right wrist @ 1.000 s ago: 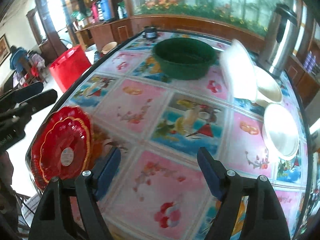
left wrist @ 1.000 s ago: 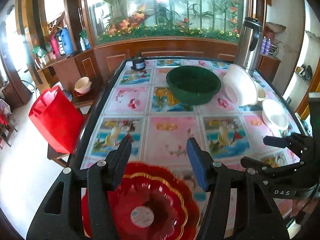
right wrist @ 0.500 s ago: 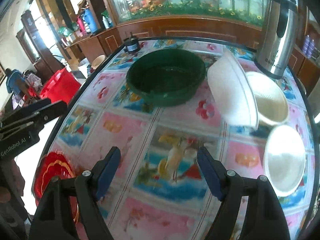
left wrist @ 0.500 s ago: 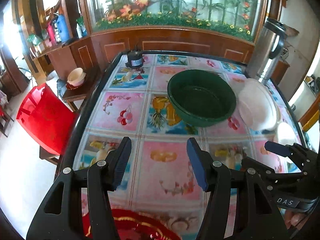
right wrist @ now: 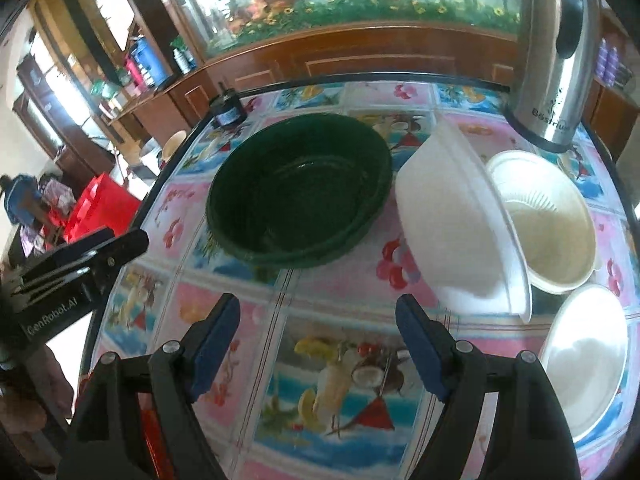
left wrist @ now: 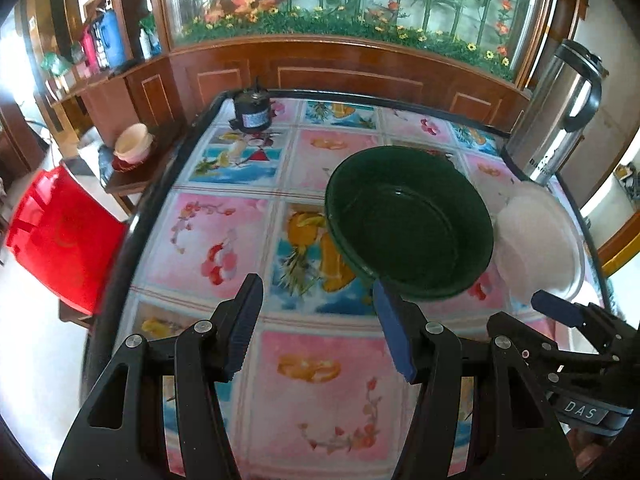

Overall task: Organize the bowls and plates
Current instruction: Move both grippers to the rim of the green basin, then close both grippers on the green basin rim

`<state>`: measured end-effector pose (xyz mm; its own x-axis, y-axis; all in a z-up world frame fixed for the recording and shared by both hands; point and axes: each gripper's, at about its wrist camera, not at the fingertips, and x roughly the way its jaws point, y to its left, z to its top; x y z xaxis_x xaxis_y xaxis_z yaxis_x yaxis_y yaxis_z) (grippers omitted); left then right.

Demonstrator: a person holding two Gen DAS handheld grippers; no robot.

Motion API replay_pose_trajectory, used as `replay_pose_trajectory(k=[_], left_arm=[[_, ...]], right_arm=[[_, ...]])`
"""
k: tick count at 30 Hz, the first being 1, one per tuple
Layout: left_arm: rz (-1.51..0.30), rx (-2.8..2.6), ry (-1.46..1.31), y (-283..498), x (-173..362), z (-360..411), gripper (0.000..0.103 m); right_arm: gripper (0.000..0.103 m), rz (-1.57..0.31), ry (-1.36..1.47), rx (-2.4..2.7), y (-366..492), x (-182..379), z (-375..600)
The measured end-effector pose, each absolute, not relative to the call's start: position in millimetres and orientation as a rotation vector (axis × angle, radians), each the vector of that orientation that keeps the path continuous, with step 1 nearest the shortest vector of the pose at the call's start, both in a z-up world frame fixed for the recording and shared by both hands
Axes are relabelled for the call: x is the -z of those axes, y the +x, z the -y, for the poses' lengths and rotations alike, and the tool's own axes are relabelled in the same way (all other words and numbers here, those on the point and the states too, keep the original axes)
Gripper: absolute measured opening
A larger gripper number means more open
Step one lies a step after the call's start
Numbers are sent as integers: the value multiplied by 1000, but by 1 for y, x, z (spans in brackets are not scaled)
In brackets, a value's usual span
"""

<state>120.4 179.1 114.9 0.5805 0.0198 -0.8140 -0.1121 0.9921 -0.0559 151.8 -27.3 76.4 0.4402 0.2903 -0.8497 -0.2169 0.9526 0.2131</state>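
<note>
Both grippers – left [left wrist: 318,328], right [right wrist: 318,344] – hung wide apart, holding nothing. The tilted white plastic bowl [right wrist: 460,220] leaned near the table's [right wrist: 340,380] right edge – probably light, stiff, slippery, so pinch its rim.

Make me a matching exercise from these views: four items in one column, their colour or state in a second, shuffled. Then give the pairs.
Items
1. basin
2. tilted bowl
3. kettle
4. right tongs

Descriptions
A. shiny steel with a black handle, standing at the far right of the table
B. open, holding nothing
C. dark green, upright, empty
D. white, propped on its edge against a ribbed cream bowl

Pairs: 1-C, 2-D, 3-A, 4-B
</note>
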Motion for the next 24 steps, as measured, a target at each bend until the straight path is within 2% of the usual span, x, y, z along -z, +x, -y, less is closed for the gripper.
replay_pose_trajectory(k=[16, 21, 24], left_arm=[[-1000, -99, -174, 187, -86, -187, 58], [-1027, -103, -170, 200, -74, -189, 58], [-1037, -95, -182, 205, -70, -191, 58]], right_arm=[[81, -1136, 203, -309, 199, -61, 27], [80, -1135, 153, -288, 210, -58, 21], [70, -1133, 137, -289, 215, -57, 21]])
